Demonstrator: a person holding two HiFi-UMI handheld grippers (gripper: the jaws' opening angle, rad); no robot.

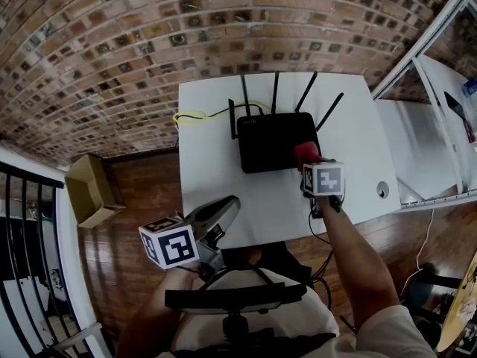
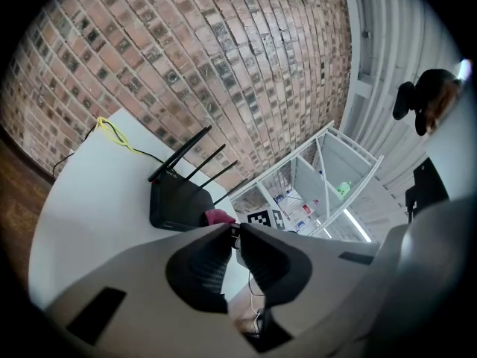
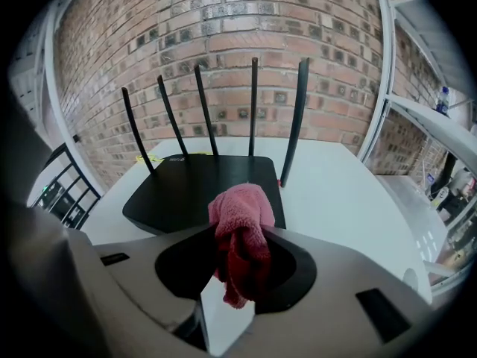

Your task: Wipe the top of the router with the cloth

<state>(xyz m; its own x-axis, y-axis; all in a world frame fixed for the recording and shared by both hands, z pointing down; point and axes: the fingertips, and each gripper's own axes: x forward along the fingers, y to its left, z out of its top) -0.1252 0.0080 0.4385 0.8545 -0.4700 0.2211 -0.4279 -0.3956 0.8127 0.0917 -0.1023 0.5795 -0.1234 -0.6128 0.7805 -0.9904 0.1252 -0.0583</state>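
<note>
My right tongs (image 3: 237,246) clamp the pink cloth (image 3: 240,218) at the near corner of the router (image 1: 272,144) (contact hidden); left tongs (image 2: 232,234) closed, empty, by the table (image 1: 216,162) edge.

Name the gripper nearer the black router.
Right. The right gripper, clamping a pink fluffy cloth, is at the black router's near right corner; left gripper hangs by white table's edge.

The flat black plastic router (image 1: 274,142) sits on the white rectangular table (image 1: 212,162), toward its far edge by the brick wall (image 1: 149,43). A thin yellow cable (image 1: 192,115) lies on the table behind and left of the router. The crumpled red terry cloth (image 1: 306,152), held between the jaws of the right gripper (image 1: 309,164), is at the router's near right corner. The left gripper (image 1: 223,211) is over the table's near left edge. An open brown cardboard box (image 1: 89,192) stands on the wooden floor (image 1: 141,222) left of the table.
</note>
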